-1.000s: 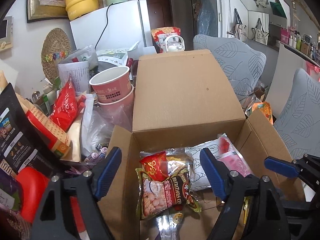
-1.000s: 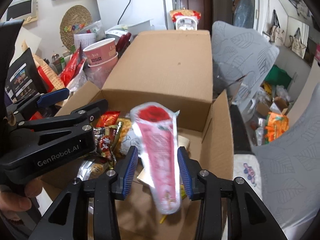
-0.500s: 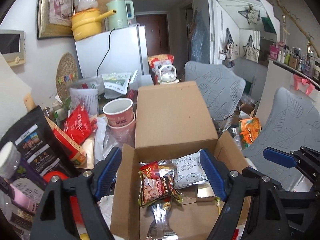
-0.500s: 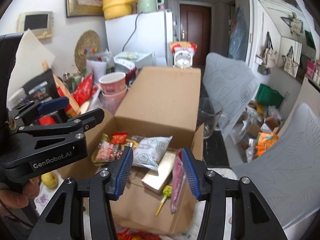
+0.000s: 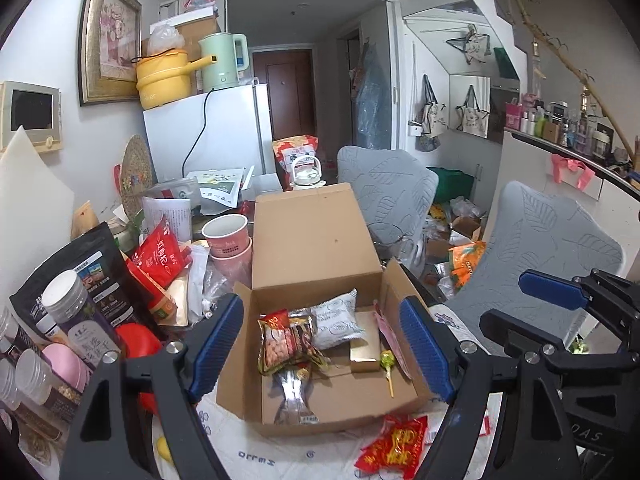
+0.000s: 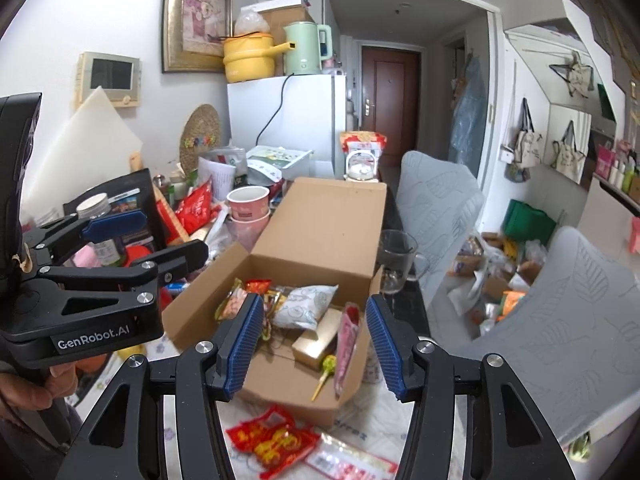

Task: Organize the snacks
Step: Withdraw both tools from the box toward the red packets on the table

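Observation:
An open cardboard box (image 5: 348, 400) (image 6: 332, 224) stands on the table and holds several snacks. A peanut packet (image 5: 280, 344), a white pillow packet (image 5: 336, 318) (image 6: 306, 304), a small gold carton (image 6: 316, 340) and a lollipop (image 5: 386, 360) lie in it. The pink packet (image 5: 390, 334) (image 6: 347, 340) leans on edge against its right wall. My left gripper (image 5: 320, 348) hangs open above and in front of the box, holding nothing. To its right, my right gripper (image 6: 314, 344) has its jaws opening with nothing between the pads. A red packet (image 5: 394, 444) (image 6: 272, 436) lies on the table before the box.
Stacked pink paper cups (image 5: 226, 232), jars (image 5: 76, 312) and snack bags crowd the table left of the box. A glass mug (image 6: 394, 256) stands at the box's right rear corner. Two grey chairs (image 5: 388, 192) are beyond and to the right. A clear packet (image 6: 348, 460) lies near the red one.
Both grippers have drawn back and up from the box. The right gripper let go of the pink packet, which now leans inside the box, and its jaws have spread wider.

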Available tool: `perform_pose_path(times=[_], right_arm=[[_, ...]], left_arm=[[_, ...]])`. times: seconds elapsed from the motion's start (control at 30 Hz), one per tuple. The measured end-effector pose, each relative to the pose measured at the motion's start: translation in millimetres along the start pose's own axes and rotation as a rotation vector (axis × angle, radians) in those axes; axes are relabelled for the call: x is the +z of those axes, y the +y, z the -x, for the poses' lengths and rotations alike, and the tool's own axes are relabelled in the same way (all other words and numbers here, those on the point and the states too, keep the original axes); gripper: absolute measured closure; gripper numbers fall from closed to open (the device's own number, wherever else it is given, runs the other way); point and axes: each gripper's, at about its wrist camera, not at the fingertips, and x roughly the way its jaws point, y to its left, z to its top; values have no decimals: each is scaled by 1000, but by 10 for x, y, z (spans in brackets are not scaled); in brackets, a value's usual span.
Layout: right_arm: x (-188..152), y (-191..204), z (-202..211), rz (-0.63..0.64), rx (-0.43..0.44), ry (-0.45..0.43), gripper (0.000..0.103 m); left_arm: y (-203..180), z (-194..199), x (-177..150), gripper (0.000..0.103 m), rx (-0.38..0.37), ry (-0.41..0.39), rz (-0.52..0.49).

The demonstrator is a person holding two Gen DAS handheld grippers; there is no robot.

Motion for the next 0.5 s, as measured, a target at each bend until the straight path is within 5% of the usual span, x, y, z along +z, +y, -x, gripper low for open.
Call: perform_pose_path(times=[0.5], right_arm=[[-638, 142, 649, -27, -19, -11, 49]], left_arm=[[-305, 546, -571, 22, -101, 26, -33]])
